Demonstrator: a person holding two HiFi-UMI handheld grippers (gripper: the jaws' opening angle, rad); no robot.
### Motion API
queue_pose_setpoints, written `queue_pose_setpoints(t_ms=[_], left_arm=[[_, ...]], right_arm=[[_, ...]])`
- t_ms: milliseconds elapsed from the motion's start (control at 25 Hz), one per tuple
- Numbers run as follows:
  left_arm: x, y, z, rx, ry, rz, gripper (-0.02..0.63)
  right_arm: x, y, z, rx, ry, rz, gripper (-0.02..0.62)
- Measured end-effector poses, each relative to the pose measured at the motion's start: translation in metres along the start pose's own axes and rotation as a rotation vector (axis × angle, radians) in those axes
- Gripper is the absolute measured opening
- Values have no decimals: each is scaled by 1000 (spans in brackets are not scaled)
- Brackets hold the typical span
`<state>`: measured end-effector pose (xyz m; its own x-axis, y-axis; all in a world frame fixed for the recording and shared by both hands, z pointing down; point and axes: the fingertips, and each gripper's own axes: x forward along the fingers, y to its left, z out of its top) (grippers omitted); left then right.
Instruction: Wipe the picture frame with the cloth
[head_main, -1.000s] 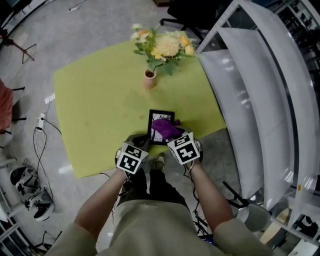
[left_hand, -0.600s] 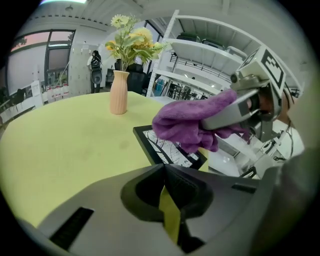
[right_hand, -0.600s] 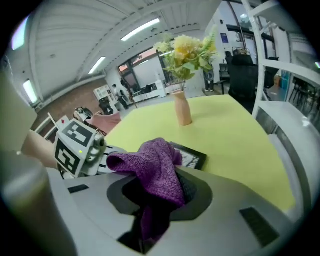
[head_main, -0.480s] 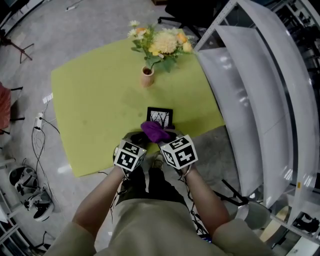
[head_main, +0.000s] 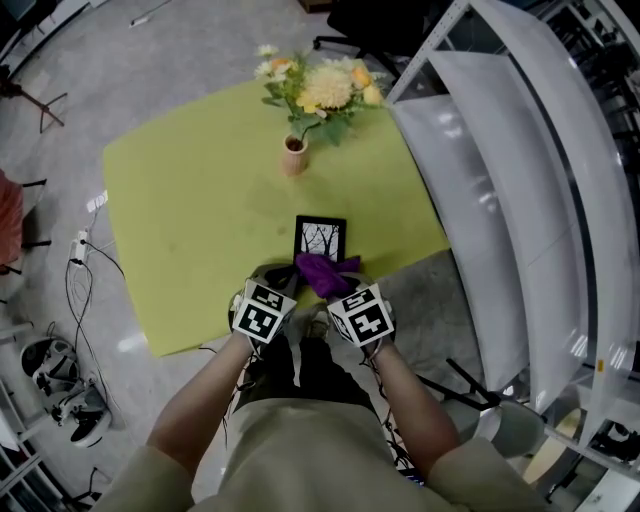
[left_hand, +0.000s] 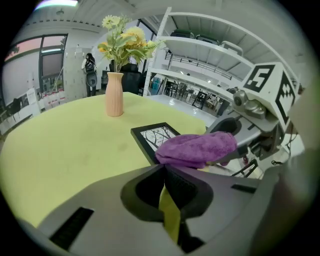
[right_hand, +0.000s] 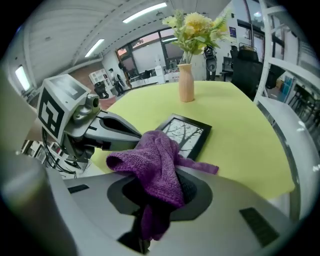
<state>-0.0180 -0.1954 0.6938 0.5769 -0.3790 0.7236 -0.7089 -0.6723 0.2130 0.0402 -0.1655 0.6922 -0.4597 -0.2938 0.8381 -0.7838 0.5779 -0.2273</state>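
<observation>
Purple cloth clamped in right tool, grip hidden overhead, picture frame beyond

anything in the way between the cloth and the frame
Nothing visible. The right gripper holds the cloth right at the near edge of the frame. The vase stands well beyond the frame, out of the path.

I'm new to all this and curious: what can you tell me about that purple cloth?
The purple terry cloth is soft, looped and crumpled into a bunch. One end is pinched in the shut jaws of the right gripper; the rest bulges forward and droops over the near end of the black picture frame on the yellow-green table.
</observation>
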Motion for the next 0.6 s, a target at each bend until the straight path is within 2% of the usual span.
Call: queue_pose_setpoints(t_ms=[120,240,440,600], left_arm=[[1,1,2,53,-23,36,11],[2,1,0,62,-5,50,11],[-9,9,-2,70,23,92,9],[-41,21,18,52,-41,129,8]], right_arm=[[-16,-19,-16,62,5,-38,94],[-35,-37,-27,97,-14,-96,92],[-88,-63,-6,115,-182,-175,92],[-141,-77,30,139,-335,-222,92]])
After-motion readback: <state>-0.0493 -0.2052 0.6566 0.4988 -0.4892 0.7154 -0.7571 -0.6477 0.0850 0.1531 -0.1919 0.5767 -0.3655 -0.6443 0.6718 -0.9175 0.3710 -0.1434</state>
